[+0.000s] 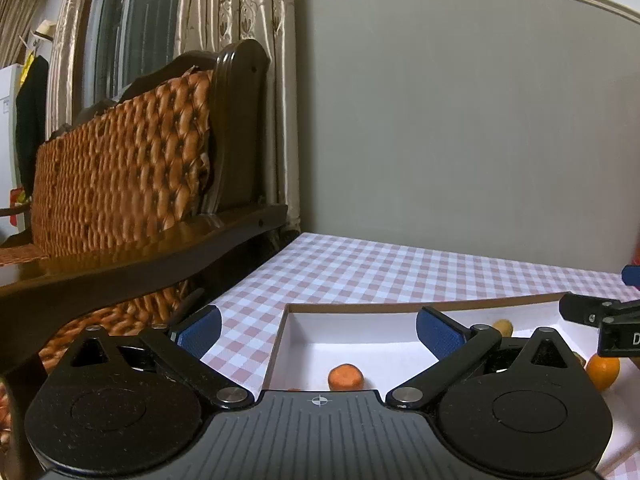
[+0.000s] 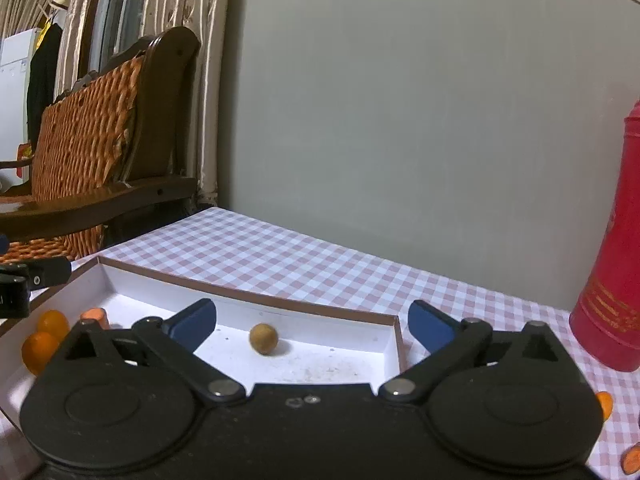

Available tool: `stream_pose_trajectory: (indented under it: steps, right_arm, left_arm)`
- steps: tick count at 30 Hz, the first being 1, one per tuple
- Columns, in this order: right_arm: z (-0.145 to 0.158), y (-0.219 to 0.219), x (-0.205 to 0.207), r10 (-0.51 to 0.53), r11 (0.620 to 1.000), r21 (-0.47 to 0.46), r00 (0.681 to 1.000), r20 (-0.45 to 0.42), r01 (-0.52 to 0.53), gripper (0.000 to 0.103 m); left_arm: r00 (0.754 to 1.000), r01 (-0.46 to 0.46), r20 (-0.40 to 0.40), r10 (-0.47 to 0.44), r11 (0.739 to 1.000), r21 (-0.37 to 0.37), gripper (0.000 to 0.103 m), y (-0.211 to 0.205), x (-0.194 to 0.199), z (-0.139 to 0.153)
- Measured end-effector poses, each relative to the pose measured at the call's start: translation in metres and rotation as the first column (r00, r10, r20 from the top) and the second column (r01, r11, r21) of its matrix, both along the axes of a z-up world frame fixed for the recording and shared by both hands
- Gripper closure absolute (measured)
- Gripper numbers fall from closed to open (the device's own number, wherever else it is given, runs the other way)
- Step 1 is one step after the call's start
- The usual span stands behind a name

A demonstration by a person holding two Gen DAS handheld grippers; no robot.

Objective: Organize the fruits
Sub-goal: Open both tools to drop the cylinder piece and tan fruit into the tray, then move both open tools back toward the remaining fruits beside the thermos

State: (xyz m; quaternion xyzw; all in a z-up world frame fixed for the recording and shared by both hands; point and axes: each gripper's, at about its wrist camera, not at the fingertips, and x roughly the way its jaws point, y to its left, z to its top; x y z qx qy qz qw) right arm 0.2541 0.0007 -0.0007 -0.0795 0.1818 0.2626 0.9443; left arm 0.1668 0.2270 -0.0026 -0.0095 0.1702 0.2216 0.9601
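1. The shallow white cardboard tray with a brown rim (image 2: 256,295) lies flat on the pink-and-white checked surface (image 2: 304,256). It looks light and thin-walled, so I judge it would slide or buckle if pushed; better to leave it alone and lift only the fruit.
2. 2 round orange citrus fruits (image 2: 42,338) sit touching each other at the tray's left end, just beside the left tongs (image 1: 318,330). They look firm with slightly waxy peel and are likely to roll, so take each across its widest middle with moderate pressure.
3. The small orange flat-ended piece (image 1: 346,377) rests on the tray floor directly ahead of the left tongs, which stand wide apart and hold nothing. It looks cut and possibly moist, hence slippery, so grip its rounded sides.
4. The small yellowish-brown round fruit (image 2: 263,338) lies alone mid-tray, between and beyond the fingers of the right tongs (image 2: 312,322), also spread wide and empty. It seems light, thin-skinned and easily bruised, so close gently across its centre.
5. Orange pieces (image 2: 636,460) lie on the surface at the right, outside the tray.
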Motion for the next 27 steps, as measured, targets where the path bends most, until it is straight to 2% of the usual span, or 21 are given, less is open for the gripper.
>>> stream_pose_trajectory:
  steps: [9,20,27]
  right_arm:
    - [0.002,-0.015,-0.009,-0.029,1.0,-0.006,0.999,-0.016,0.029,0.006]
    - [0.004,-0.042,-0.051,-0.016,0.999,-0.03,1.0,-0.011,0.016,0.006]
    - [0.009,-0.054,-0.078,-0.016,0.999,-0.04,1.0,0.01,0.017,0.006]
  left_arm:
    - [1.0,-0.002,0.017,0.001,1.0,0.016,0.0,-0.011,-0.02,0.007]
    - [1.0,0.016,-0.013,-0.015,0.998,0.053,0.0,-0.044,-0.059,0.002]
    - [0.999,0.003,0.038,-0.005,0.998,0.057,0.0,-0.063,-0.088,0.007]
